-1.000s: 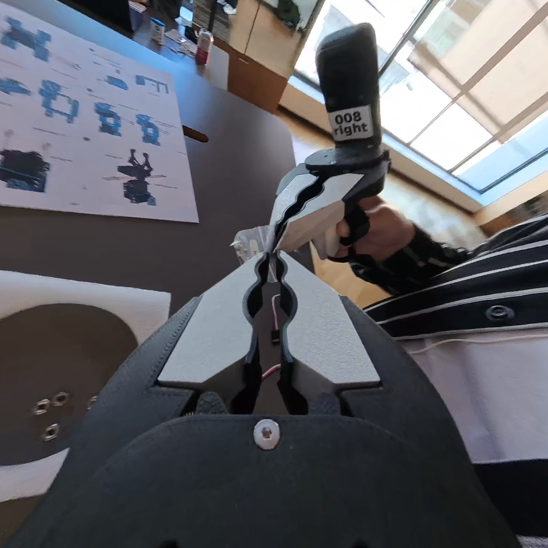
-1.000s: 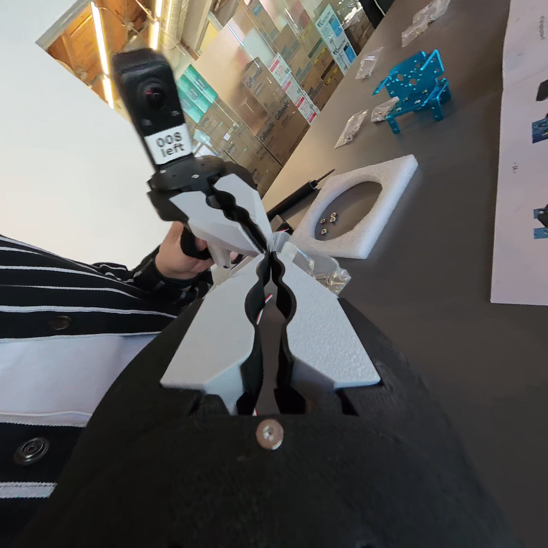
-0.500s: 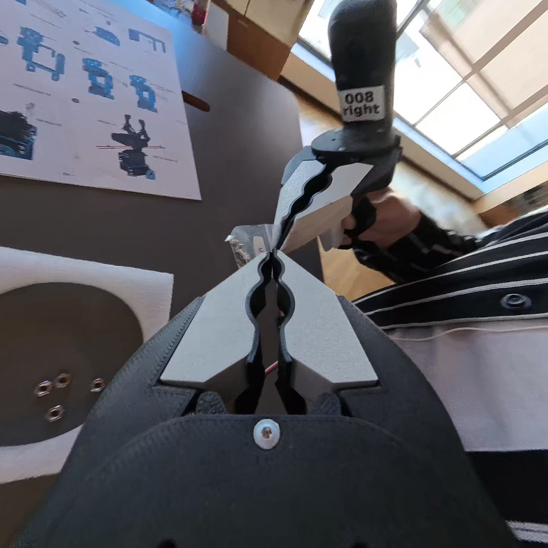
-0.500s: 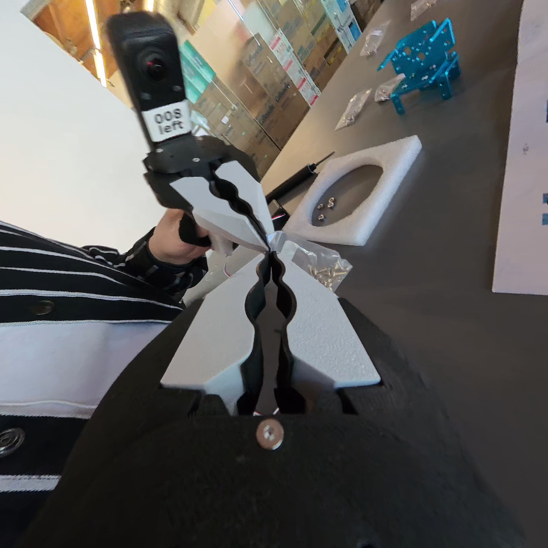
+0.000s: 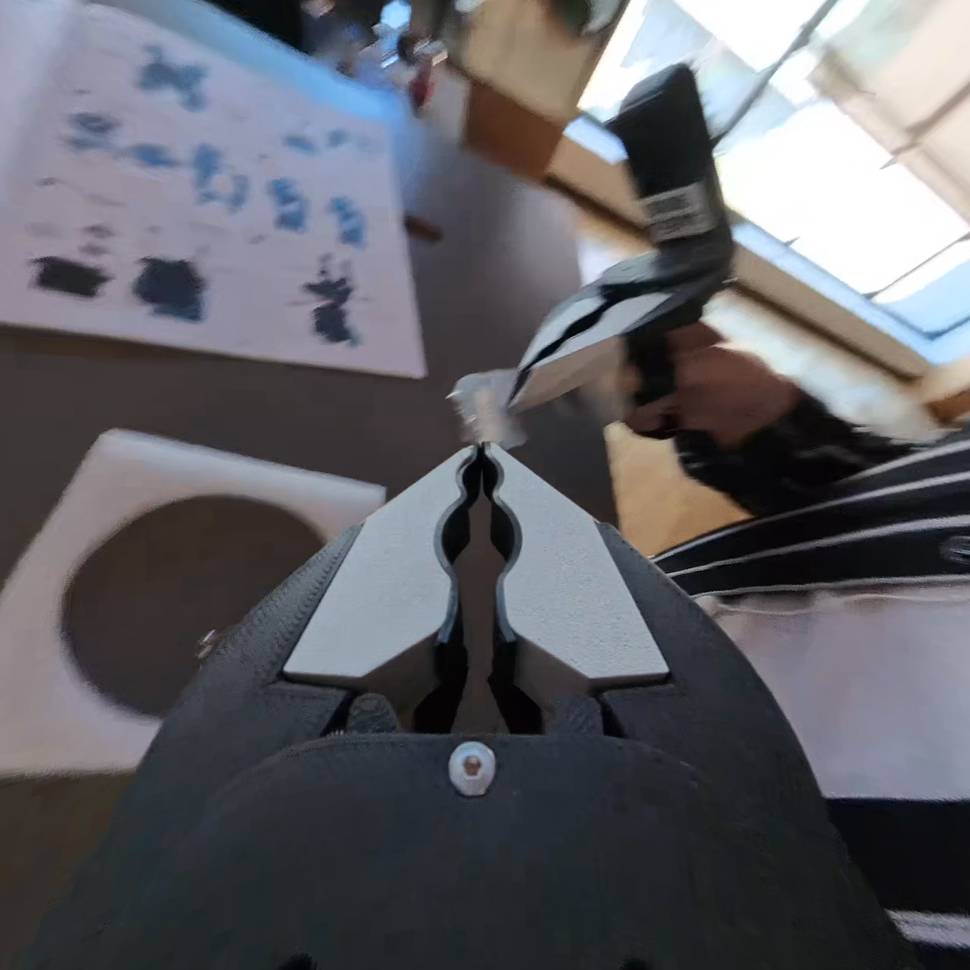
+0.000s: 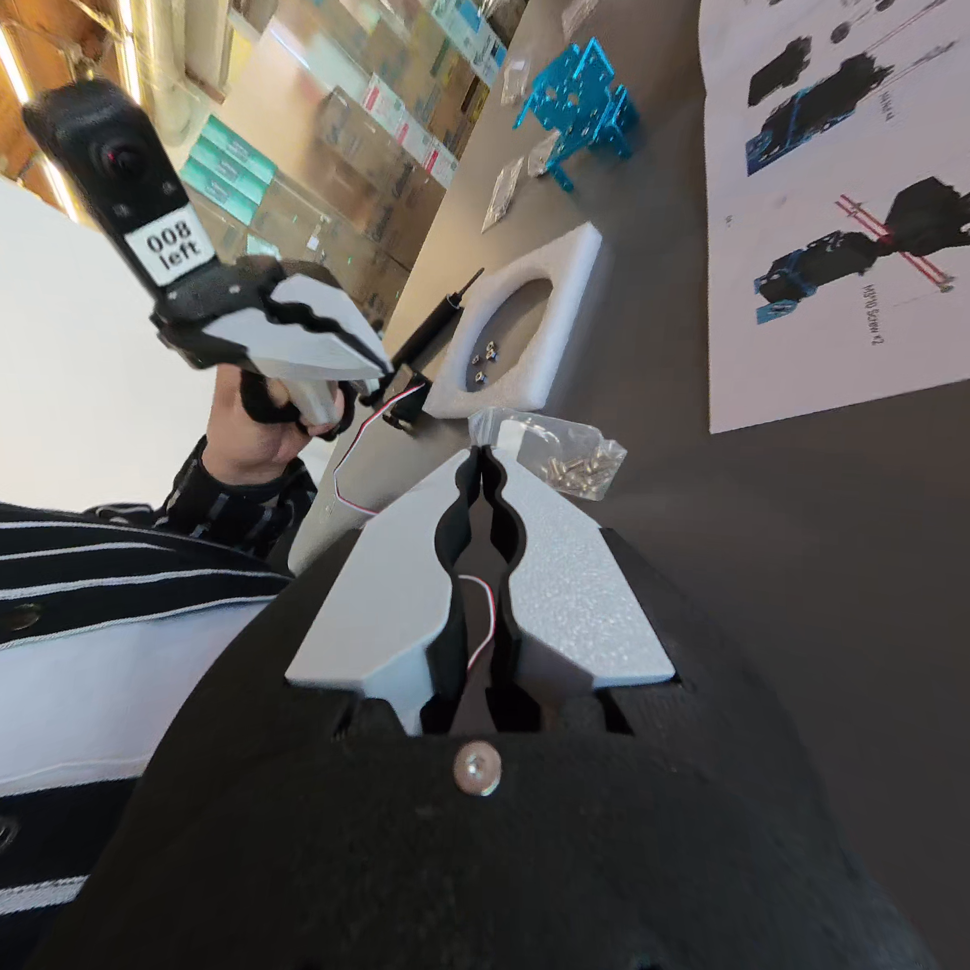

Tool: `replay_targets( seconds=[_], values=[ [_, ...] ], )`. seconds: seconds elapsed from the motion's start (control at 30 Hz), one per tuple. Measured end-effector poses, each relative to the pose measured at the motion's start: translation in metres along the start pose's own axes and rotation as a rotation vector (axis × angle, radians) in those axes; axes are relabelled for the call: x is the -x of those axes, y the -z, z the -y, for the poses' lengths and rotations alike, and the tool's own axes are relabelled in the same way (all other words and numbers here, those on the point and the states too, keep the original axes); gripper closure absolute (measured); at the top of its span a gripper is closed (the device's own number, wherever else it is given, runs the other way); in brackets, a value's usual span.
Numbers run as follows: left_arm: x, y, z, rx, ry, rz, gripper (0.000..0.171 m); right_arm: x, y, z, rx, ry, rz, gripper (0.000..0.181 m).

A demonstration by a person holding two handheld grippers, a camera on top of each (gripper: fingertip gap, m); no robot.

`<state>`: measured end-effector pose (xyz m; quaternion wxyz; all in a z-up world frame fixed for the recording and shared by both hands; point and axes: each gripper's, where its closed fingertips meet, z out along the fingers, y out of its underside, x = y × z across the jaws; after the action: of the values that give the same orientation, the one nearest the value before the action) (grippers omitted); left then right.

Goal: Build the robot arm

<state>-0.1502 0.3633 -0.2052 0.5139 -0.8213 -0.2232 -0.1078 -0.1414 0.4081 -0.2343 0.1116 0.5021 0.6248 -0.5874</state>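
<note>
Your right gripper (image 6: 480, 449) has its jaws closed on the top edge of a small clear plastic bag (image 6: 556, 454) with a heap of screws (image 6: 575, 466) in its lower corner; the bag hangs from the tips above the dark desk (image 6: 787, 525), just in front of the white foam block (image 6: 556, 294). In the blurred left wrist view the same bag (image 5: 485, 407) shows at the tips of the right gripper (image 5: 517, 399), with a hand (image 5: 719, 388) around that gripper's handle. Your left gripper (image 5: 481, 447) has its jaws pressed together at the tips with nothing between them; seen from the right wrist view, the left gripper (image 6: 386, 367) is apart from the bag, off to the foam block's near side, above a small black part with a red, white and black wire (image 6: 362, 435) trailing toward you. The foam block has a round cutout with four small nuts (image 6: 485, 359) lying inside it. A black screwdriver (image 6: 435, 325) lies just beside the foam block, and beyond the block stand blue metal brackets (image 6: 577, 105) among more small bags (image 6: 504, 194). A large printed sheet (image 6: 840, 210) lies flat on the desk on the foam block's other side.
</note>
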Motion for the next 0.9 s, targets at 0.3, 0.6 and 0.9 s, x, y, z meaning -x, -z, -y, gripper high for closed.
replay_targets(
  seconds=[0.3,0.6,0.9],
  values=[
    [-0.023,-0.030,-0.009,0.058,-0.018,-0.079,0.147,0.030,-0.010,0.001,0.034,0.113,0.041,0.181],
    [-0.027,-0.030,-0.016,0.108,-0.081,-0.071,0.165,0.032,-0.011,-0.003,0.034,0.112,0.059,0.181],
    [-0.022,-0.030,-0.026,0.164,-0.052,-0.057,0.171,0.026,-0.014,-0.010,0.049,0.092,0.063,0.181]
  ],
)
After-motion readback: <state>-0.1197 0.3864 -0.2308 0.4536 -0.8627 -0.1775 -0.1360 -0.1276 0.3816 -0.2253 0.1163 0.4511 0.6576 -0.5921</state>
